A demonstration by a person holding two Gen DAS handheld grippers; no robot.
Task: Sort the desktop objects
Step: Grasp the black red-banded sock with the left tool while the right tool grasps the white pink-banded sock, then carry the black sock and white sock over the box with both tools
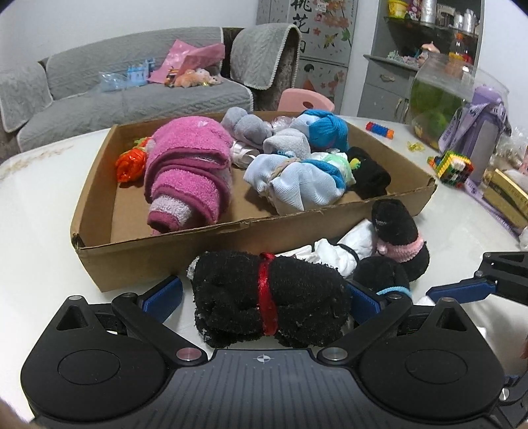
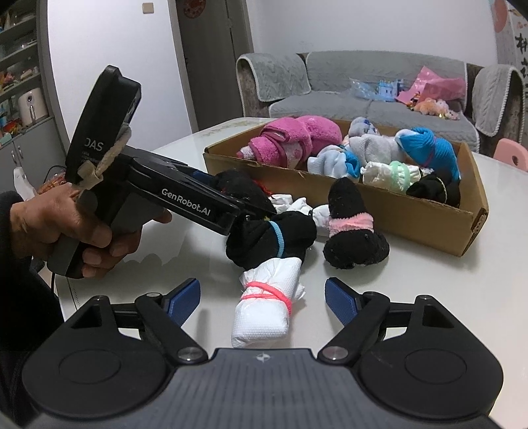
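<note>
White lettering on the side of my left gripper (image 2: 254, 211) reads "GenRobot.AI" — on its upright rear block, "DAS". Large black Chinese characters — one is 花 — mark the flowered cabinet panel (image 1: 305, 29) behind the sofa.

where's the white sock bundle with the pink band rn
In the right wrist view the white sock bundle lies on the table, between the open right tongs, just before the blue-banded black bundle.

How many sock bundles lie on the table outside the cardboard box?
5: black with red ribbon between the left gripper's fingers, black with blue band, black with pink band, white with pink band, white behind. Others may be hidden.
</note>
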